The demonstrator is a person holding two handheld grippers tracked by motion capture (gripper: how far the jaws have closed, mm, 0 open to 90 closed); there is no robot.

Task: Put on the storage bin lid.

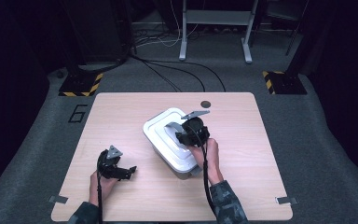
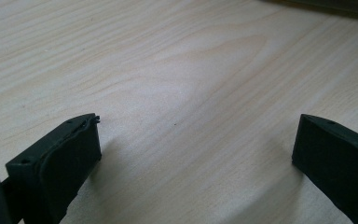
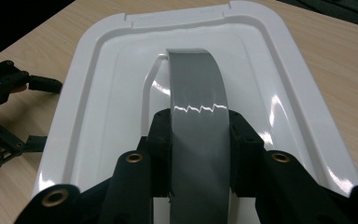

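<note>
Seen from the high view, a white lidded box (image 1: 168, 140) sat near the middle of the wooden table (image 1: 242, 186), turned at an angle to the table's edges, with its lid (image 1: 161, 127) in place. The right gripper (image 1: 186, 136) was down on the top of the lid, over the grey handle (image 1: 172, 125), while the left gripper (image 1: 127, 171) rested well apart from the box, near the table's front left part, with bare wood between it and the box. From the left gripper view, its two black jaws stood wide apart above plain tabletop (image 2: 177, 70), with nothing between them and no grip on anything. From the right gripper view, the jaws were closed on the arched grey handle (image 3: 196, 93), one pad pressing each flank of the strap, which ran up between them and curved down into the recess of the white lid (image 3: 98, 93). The lid's rim looked level and seated all round as far as that view reached, so the grasp seemed made, but the lifting not yet begun. What remained, by this reading, was to raise the lid clear of the box and set it somewhere on the table; whether any catch held it down could not be told.
</note>
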